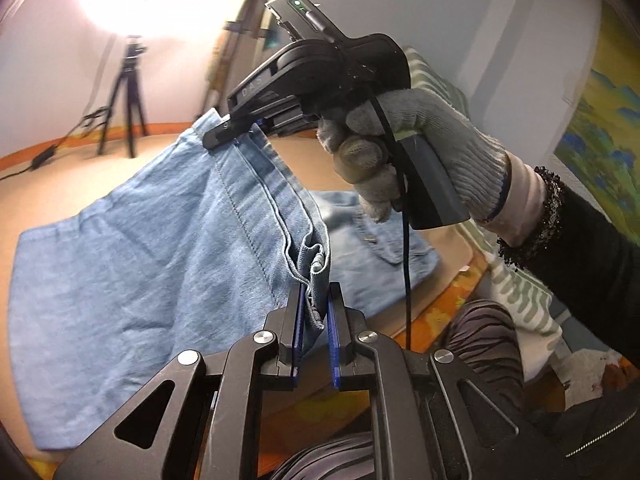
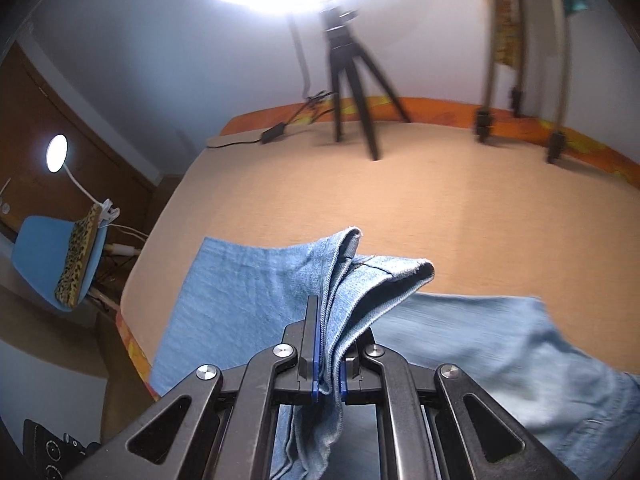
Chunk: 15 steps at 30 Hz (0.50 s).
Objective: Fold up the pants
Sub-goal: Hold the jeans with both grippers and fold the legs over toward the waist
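Light blue denim pants (image 1: 120, 264) lie partly on the tan table (image 1: 52, 196), with one lifted edge stretched between both grippers. At the bottom of the left wrist view, my left gripper (image 1: 316, 292) is shut on a bunched fold of the denim. In the same view a gloved hand (image 1: 420, 152) holds my right gripper (image 1: 218, 136) higher up, shut on the other end of that edge. The right wrist view shows the right gripper (image 2: 332, 320) pinching a folded hem of the pants (image 2: 240, 292); cloth hangs below its jaws. The rest of the pants stays flat on the table (image 2: 440, 208).
A black tripod (image 2: 352, 80) under a bright ring light stands at the table's far side, with a power adapter and cable (image 2: 274, 132) beside it. Two stand legs (image 2: 520, 80) rise at the far right. A blue chair with a leopard cushion (image 2: 60, 256) sits past the table's left edge.
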Each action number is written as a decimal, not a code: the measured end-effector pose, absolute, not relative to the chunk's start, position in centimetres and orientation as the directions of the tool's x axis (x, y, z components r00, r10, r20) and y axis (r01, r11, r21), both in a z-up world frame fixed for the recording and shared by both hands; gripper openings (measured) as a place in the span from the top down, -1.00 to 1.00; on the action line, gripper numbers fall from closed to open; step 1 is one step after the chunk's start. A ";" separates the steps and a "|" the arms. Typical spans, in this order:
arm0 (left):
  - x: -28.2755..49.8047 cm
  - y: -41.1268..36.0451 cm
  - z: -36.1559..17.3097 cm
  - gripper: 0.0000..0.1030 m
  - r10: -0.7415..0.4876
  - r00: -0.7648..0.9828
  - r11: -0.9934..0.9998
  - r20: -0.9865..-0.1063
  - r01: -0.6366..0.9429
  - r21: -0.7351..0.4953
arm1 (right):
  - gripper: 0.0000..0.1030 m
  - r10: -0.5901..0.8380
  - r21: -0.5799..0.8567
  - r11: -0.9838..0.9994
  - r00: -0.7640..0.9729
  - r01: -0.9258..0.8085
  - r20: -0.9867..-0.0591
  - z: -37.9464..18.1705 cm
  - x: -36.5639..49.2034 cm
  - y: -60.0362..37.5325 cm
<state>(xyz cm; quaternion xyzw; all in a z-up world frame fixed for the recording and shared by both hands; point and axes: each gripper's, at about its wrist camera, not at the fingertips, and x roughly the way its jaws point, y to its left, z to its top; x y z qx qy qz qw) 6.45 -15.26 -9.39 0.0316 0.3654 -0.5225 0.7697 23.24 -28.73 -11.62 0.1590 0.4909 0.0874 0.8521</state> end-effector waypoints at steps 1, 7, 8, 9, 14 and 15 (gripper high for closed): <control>6.2 -16.0 -9.3 0.82 -0.785 0.177 0.440 -0.594 0.834 -0.333 | 0.92 0.302 0.359 0.933 0.507 0.016 -0.807 -11.5 22.8 -29.7; 5.4 -19.4 -9.3 0.82 -0.795 0.107 0.370 -0.597 0.865 -0.339 | 0.92 0.264 0.350 0.934 0.527 0.068 -0.808 -11.4 20.1 -34.6; 5.2 -19.9 -9.4 0.82 -0.796 0.095 0.358 -0.598 0.870 -0.338 | 0.92 0.260 0.349 0.934 0.528 0.074 -0.808 -11.4 19.8 -35.1; 5.1 -20.3 -9.5 0.82 -0.797 0.084 0.348 -0.599 0.874 -0.340 | 0.92 0.253 0.345 0.935 0.531 0.081 -0.809 -11.4 19.4 -35.8; 4.4 -22.6 -10.2 0.82 -0.801 0.028 0.296 -0.598 0.887 -0.354 | 0.92 0.228 0.338 0.935 0.542 0.111 -0.809 -11.3 17.4 -38.9; 4.1 -23.4 -10.2 0.82 -0.800 0.015 0.283 -0.600 0.892 -0.354 | 0.92 0.222 0.336 0.935 0.543 0.118 -0.810 -11.3 17.0 -39.7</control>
